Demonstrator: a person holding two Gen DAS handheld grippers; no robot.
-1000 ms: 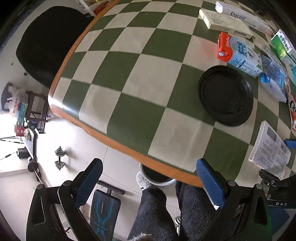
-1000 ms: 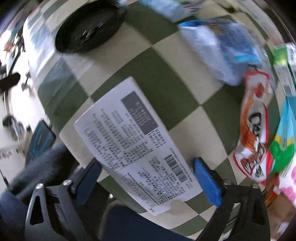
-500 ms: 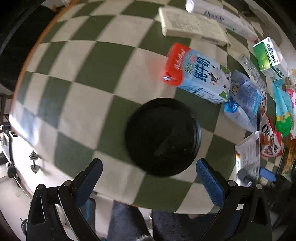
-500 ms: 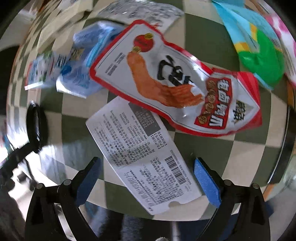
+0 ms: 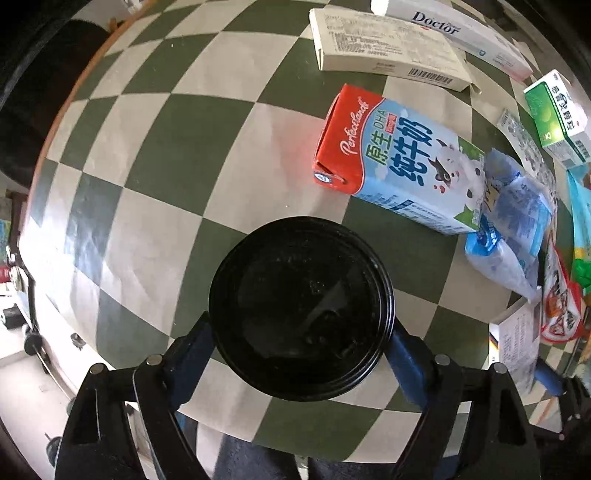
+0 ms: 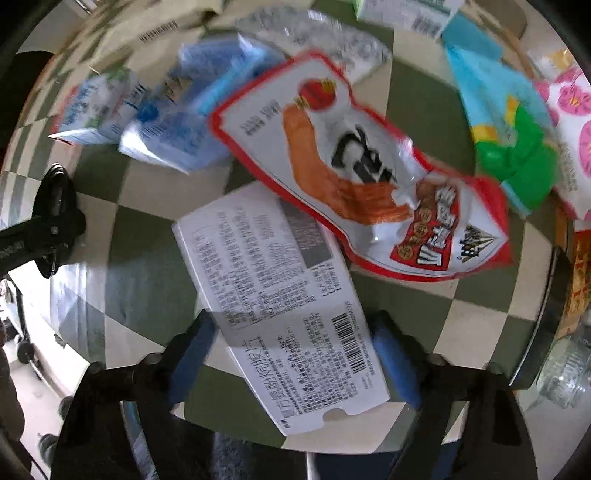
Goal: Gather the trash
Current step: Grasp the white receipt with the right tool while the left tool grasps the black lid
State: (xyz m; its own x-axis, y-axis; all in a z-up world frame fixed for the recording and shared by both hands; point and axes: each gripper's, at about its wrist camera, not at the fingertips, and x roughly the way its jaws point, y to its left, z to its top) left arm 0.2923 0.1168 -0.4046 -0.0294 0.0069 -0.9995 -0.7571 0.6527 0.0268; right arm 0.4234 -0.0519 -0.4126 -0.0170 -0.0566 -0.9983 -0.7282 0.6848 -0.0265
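A: Where is the black lid (image 5: 301, 308) relative to the left gripper (image 5: 300, 345)?

B: Low centre of the left wrist view, flat on the green-and-cream checked table (image 5: 192, 147). It sits between the two blue pads, which stand spread at its left and right rim. Whether they actually touch it, I cannot tell.

A: And the right gripper (image 6: 293, 360)?

B: Its blue fingers (image 6: 395, 362) are apart too, one either side of the near end of a white medicine box (image 6: 280, 299) lying flat in the lower centre of that view. The box's edges run close by both pads; contact is unclear because the frame is smeared.

A: What lies around?

B: Above and right of the lid, a red-and-blue milk carton (image 5: 399, 162) lies on its side, with a crumpled blue wrapper (image 5: 513, 225) against its right end. At the top of that view are a long white carton (image 5: 384, 51) and a box printed "Doctor" (image 5: 458, 33); a green box (image 5: 557, 118) sits at the upper right.

A: Anything only one view shows?

B: The right wrist view shows a red-edged snack pouch (image 6: 365, 173) overlapping the medicine box's far corner, plus a blue-and-green bag (image 6: 506, 122) at the upper right. The left view catches only slivers of these at its right edge.
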